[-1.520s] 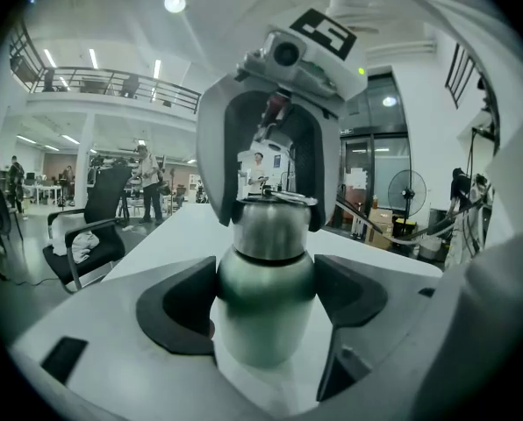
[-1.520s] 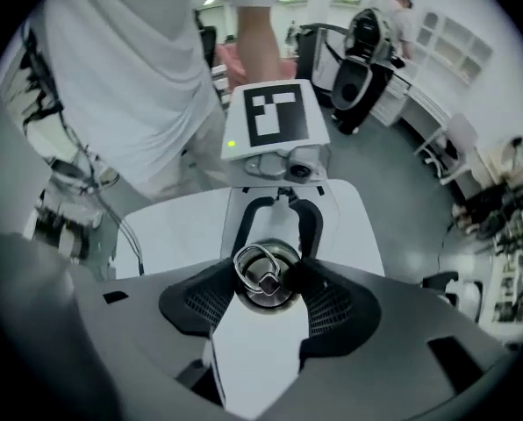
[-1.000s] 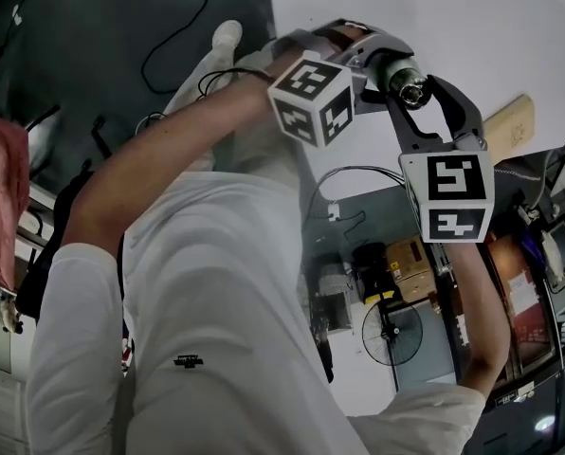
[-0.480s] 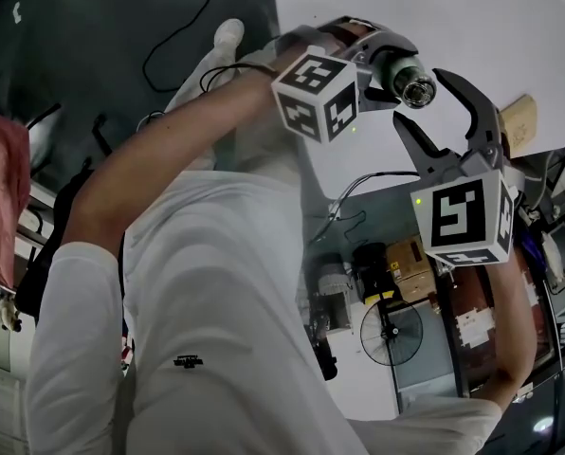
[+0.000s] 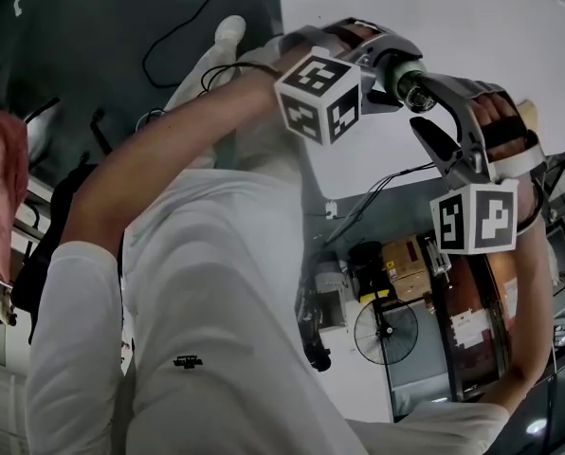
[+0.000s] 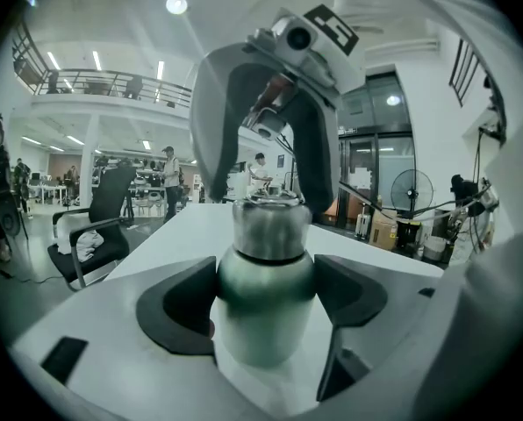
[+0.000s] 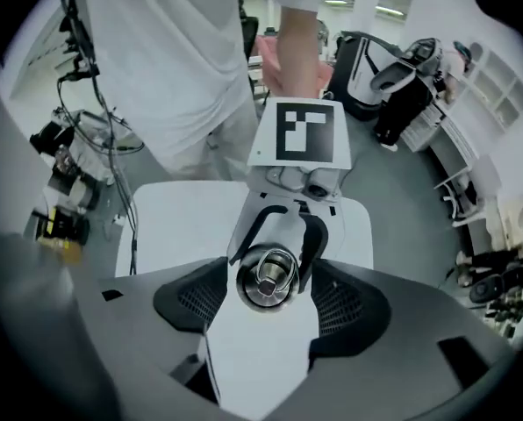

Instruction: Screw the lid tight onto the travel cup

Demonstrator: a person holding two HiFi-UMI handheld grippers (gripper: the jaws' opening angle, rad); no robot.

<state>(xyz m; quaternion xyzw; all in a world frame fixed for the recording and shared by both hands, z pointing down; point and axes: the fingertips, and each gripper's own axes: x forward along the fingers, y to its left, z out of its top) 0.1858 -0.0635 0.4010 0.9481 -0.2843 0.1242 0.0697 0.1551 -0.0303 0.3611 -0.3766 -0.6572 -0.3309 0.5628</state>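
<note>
The person's white shirt (image 5: 216, 282) is filling the nearest part of the head view, with both arms reaching out over the near edge of the white desk (image 5: 472, 27). The left gripper (image 6: 261, 303) is pinching the steel travel cup (image 6: 264, 266) by its green body, one dark pad pressing on each side. It is keeping the same place and tilt as a second ago, and its marker cube (image 5: 318, 98) is facing the same way. The cup is standing upright in that grip over the desk, close to the near edge. Its base is hidden, so I cannot tell whether it is resting on the surface.

Just beyond, the right gripper (image 7: 268, 292) is pointing straight down over the cup's top. Its jaws have just been opening and are now standing spread, with the lid (image 7: 266, 276) and its top ring between the pads. Neither pad is pressing on it. A second ago these jaws were closed round the lid. Since then the gripper has rolled about its own axis. Its marker cube (image 5: 474, 218) is now hanging lower and further right, and the right hand (image 5: 502, 126) on the handle is turning into sight.
</note>
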